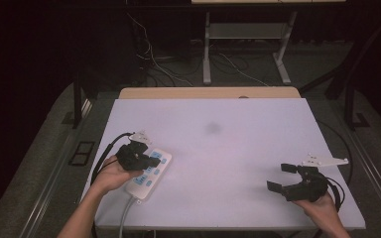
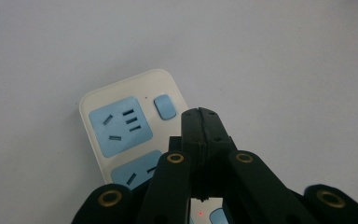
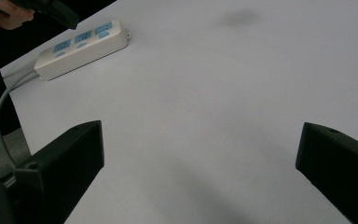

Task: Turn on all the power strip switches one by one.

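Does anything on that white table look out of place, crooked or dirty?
Two small things. A dark smudge stains the white table near its middle. The power strip lies at a slant near the left edge, its grey cord hanging off the front. Nothing looks damaged.

White table (image 1: 258, 163), matte top, wooden edge strip along the far side. Cream power strip with blue sockets (image 1: 151, 173) lies flat near the near-left corner, angled, its grey cord (image 1: 125, 215) running off the near edge. Faint dark smudge (image 1: 213, 128) on the surface around the middle, toward the far side.
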Motion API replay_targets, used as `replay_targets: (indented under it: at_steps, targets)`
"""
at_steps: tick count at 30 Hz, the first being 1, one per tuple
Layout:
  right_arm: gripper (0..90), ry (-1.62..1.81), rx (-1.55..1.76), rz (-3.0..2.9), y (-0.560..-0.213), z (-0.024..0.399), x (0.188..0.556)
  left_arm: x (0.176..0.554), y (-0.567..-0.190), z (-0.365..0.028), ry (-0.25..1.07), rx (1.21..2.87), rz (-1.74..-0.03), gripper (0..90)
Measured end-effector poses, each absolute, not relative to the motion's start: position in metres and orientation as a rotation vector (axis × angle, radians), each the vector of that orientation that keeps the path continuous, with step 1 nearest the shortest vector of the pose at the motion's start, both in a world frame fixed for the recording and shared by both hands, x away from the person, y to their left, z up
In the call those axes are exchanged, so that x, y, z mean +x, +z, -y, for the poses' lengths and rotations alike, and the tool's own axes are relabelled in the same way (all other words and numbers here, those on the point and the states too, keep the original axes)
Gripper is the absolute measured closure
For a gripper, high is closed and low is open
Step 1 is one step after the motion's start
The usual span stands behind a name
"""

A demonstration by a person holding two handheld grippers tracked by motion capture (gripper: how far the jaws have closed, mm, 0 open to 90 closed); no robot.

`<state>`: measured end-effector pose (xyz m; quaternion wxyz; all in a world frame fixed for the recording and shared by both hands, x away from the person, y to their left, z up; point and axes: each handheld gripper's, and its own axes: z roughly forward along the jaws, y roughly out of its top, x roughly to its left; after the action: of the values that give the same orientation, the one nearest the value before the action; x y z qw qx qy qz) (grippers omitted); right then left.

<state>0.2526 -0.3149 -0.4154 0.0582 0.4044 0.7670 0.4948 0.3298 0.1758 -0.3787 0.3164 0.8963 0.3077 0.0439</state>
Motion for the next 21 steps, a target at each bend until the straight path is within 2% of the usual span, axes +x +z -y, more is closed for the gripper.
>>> replay_targets:
  at_steps: [21]
  targets:
    - [0.7,1.498,1.225,-2.327,-0.415,0.316,0.252,0.347,-0.38,-0.167,0.124,2.381,-0.81,89.2]
